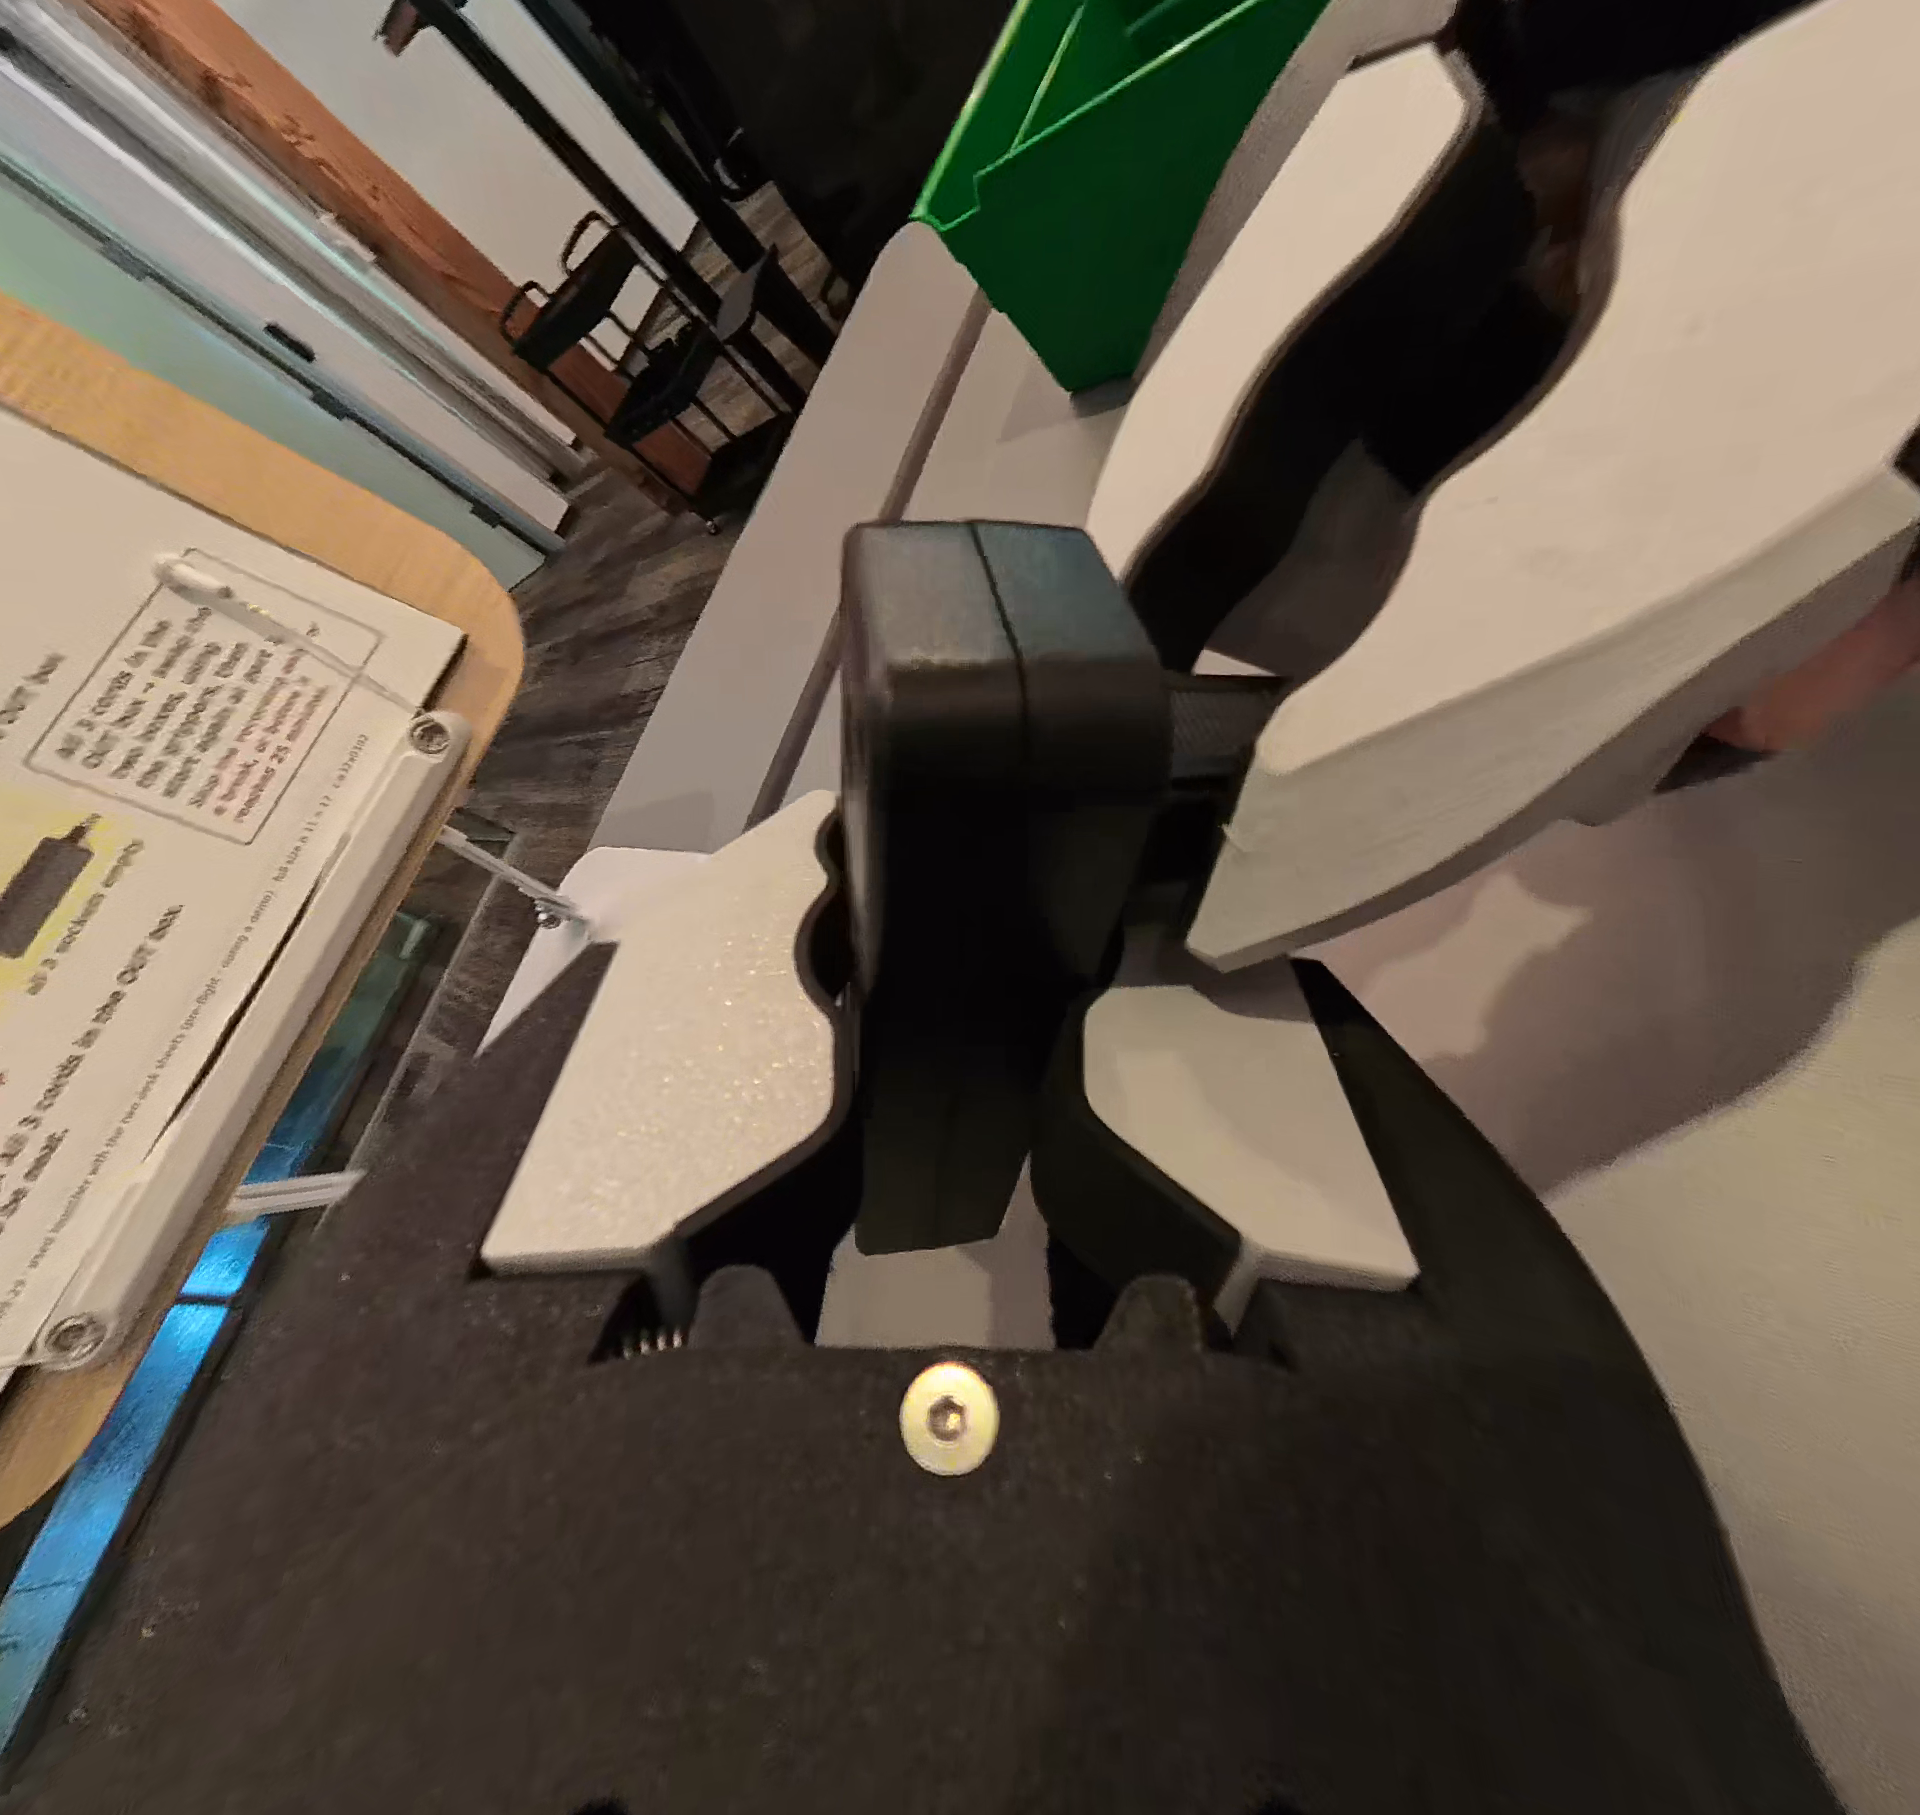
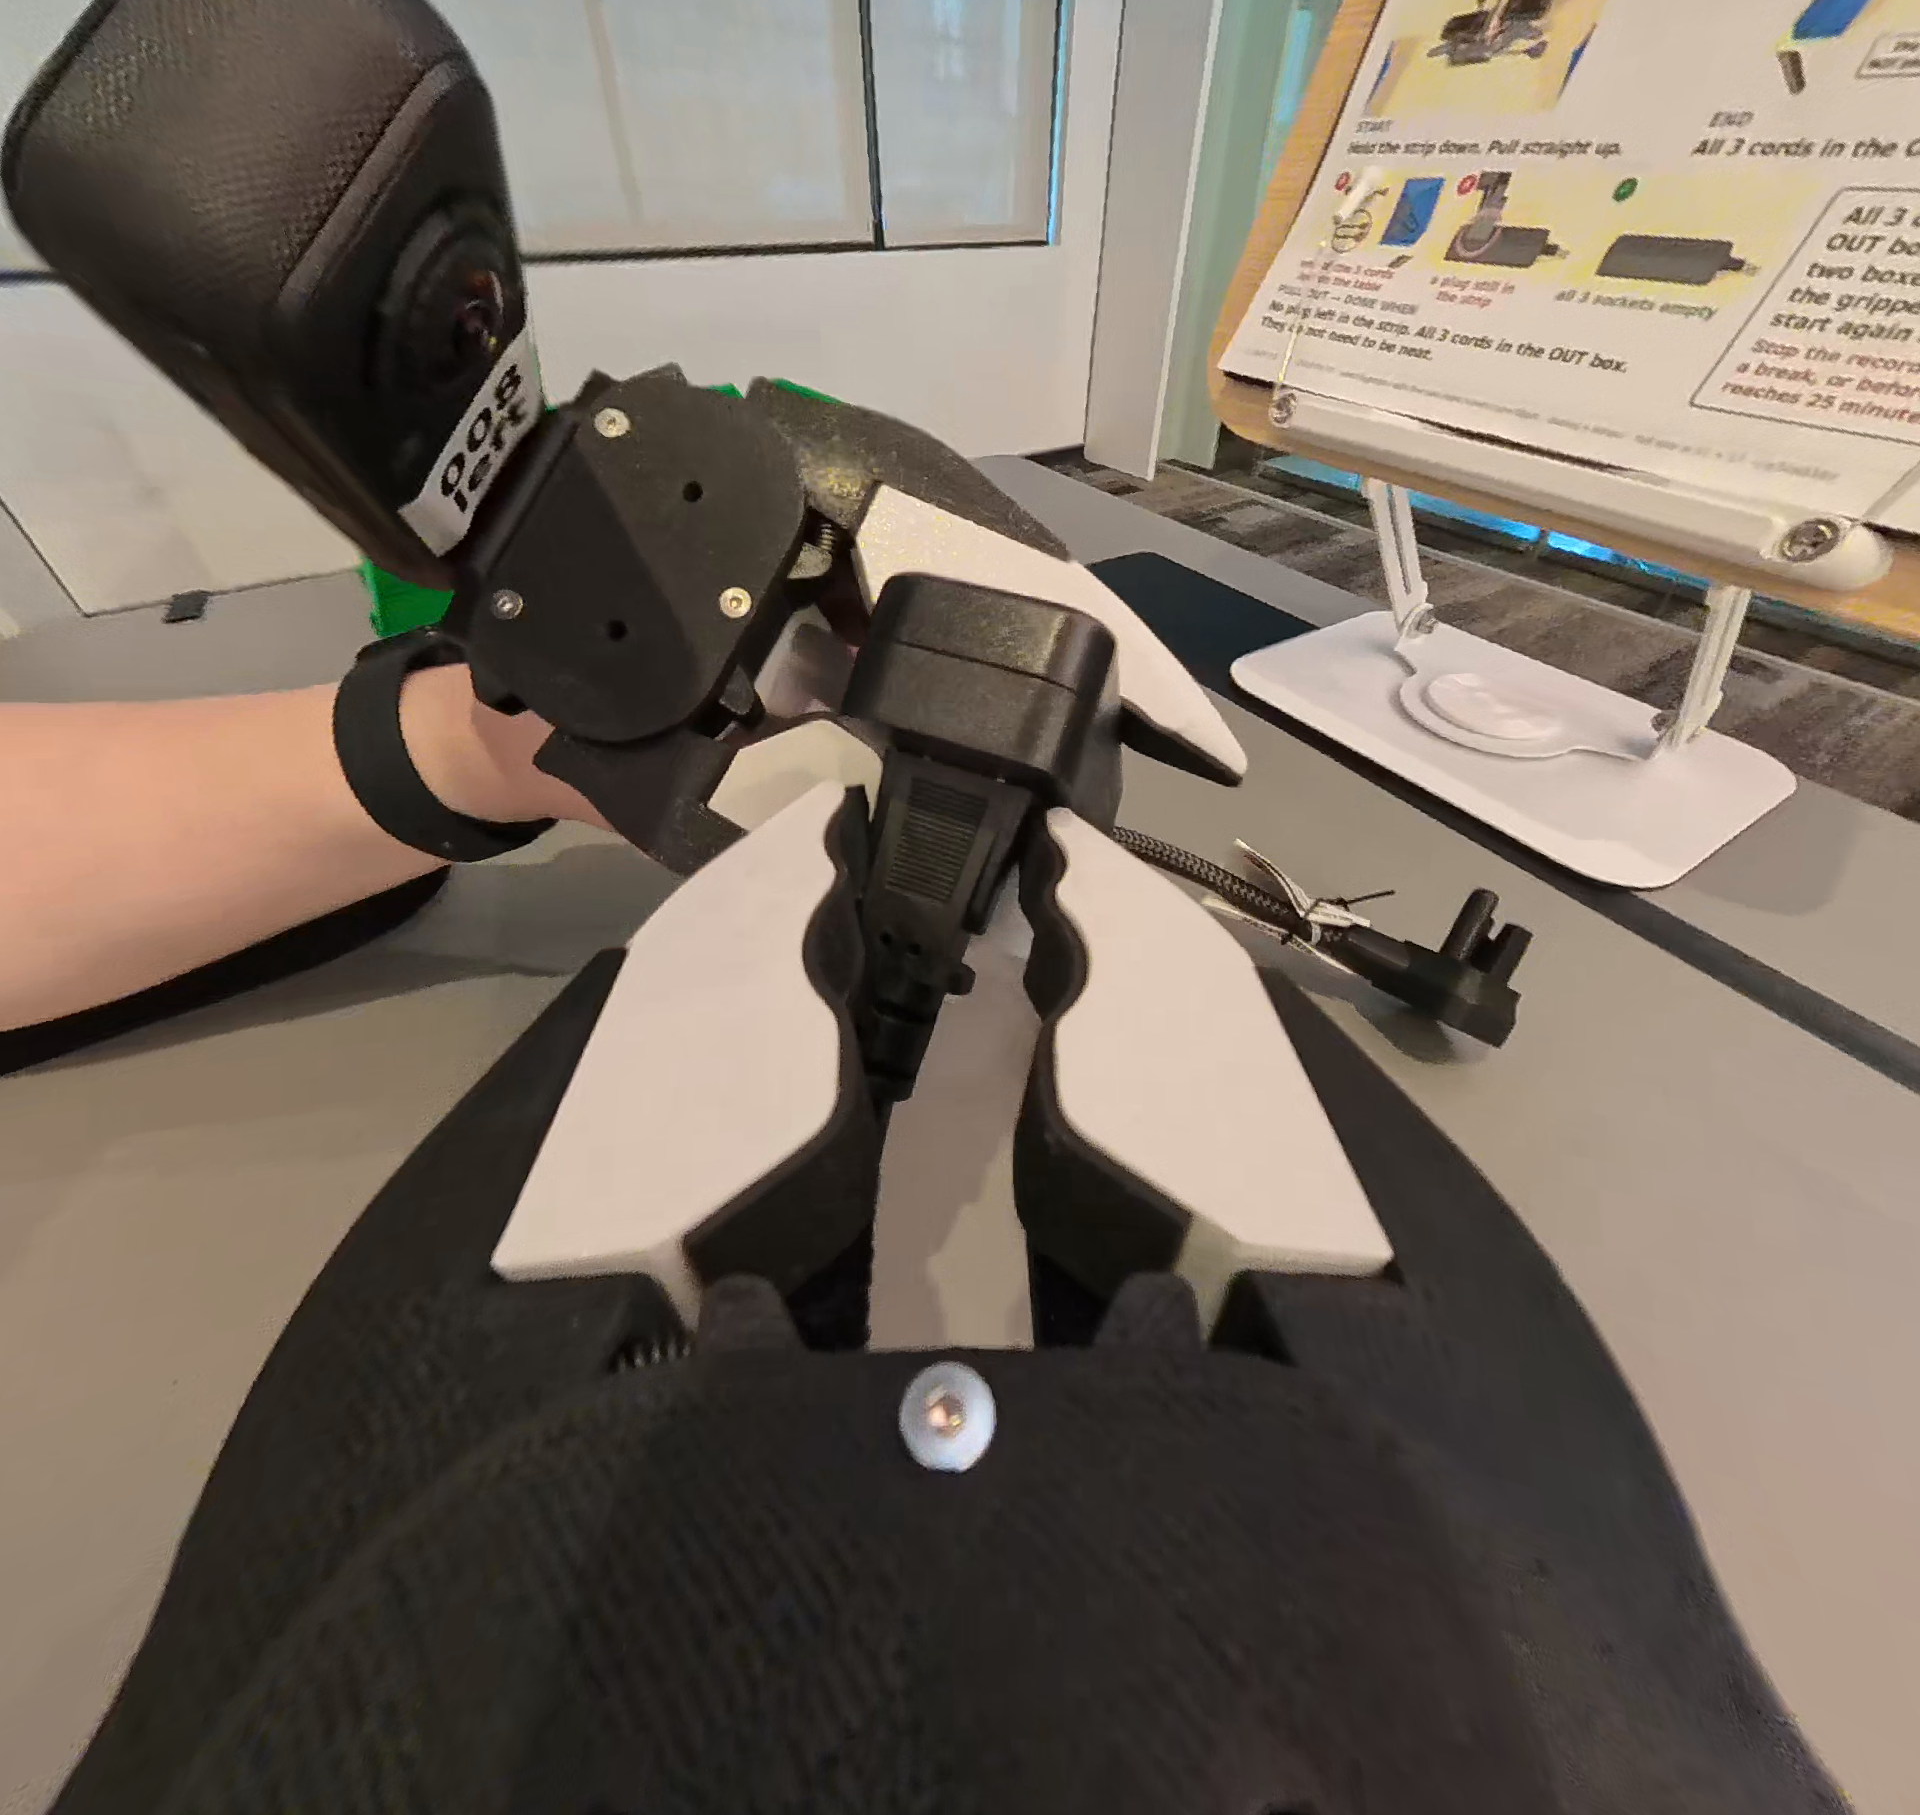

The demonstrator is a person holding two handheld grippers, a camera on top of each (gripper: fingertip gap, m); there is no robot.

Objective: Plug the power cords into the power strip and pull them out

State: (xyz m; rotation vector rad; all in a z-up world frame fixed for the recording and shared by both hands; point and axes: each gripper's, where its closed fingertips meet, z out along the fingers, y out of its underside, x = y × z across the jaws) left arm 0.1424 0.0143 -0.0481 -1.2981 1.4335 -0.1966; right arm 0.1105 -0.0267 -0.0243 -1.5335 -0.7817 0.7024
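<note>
A small black power strip [image 1: 997,685] sits between the fingers of my left gripper [image 1: 977,913], which is shut on it. In the right wrist view the strip [image 2: 987,664] is held just above the grey table [image 2: 1558,1246]. A black power cord plug [image 2: 940,861] sits in the strip's near face. My right gripper [image 2: 940,820] is shut on that plug. The cord runs back between its fingers. The strip's own braided cord [image 2: 1174,861] trails right to a flat plug [image 2: 1444,965] lying on the table. The sockets are hidden.
A green bin [image 1: 1091,155] stands behind the grippers. An instruction sheet on a wooden board [image 2: 1621,207] stands on a white stand [image 2: 1507,726] at the table's far right. A dark mat [image 2: 1195,602] lies beyond the strip. A person's wrist with a black band [image 2: 395,747] holds the left gripper. About 5 centimeters separates my left fingertips from my right.
</note>
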